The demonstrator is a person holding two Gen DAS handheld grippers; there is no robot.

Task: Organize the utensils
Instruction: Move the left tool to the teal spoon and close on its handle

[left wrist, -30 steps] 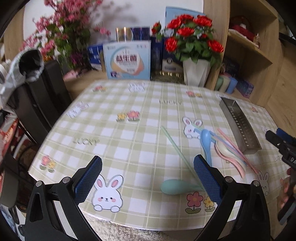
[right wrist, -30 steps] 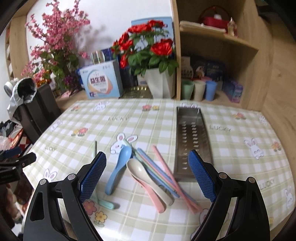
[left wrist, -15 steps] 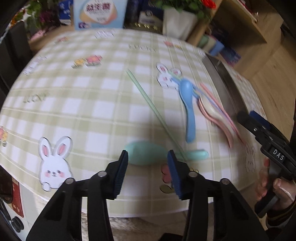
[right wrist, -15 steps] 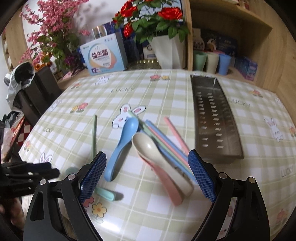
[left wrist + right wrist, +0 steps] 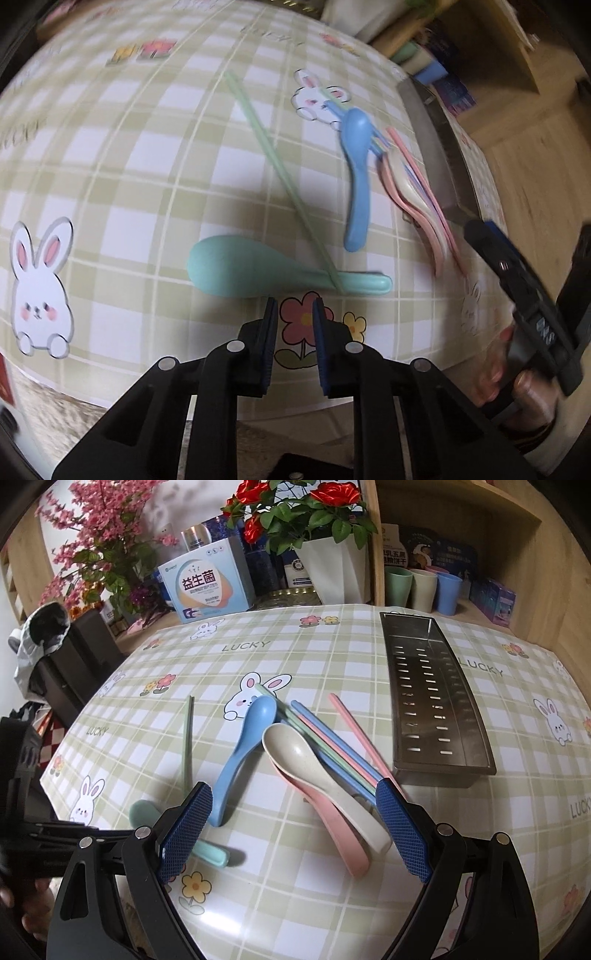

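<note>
Left gripper (image 5: 294, 310): jaws have just been closing and now stand a narrow gap apart, nothing between them; tips poised just short of the teal spoon
Right gripper (image 5: 293, 819): jaws wide apart, holding nothing, hanging over the handles of the spoon pile
Teal spoon (image 5: 258, 267): lies flat near the table's front edge, one green chopstick (image 5: 280, 173) crossing its handle
Blue spoon (image 5: 243, 749): beside the pile, bowl resting on a printed rabbit
Beige spoon (image 5: 314, 771): stacked on a pink spoon (image 5: 340, 834), over blue, green and pink chopsticks
Steel tray (image 5: 432, 698): perforated, unfilled, just right of the pile
Tablecloth (image 5: 332, 657): green check with rabbits
Background: red roses (image 5: 295, 509), cups (image 5: 421, 587) on shelf
</note>
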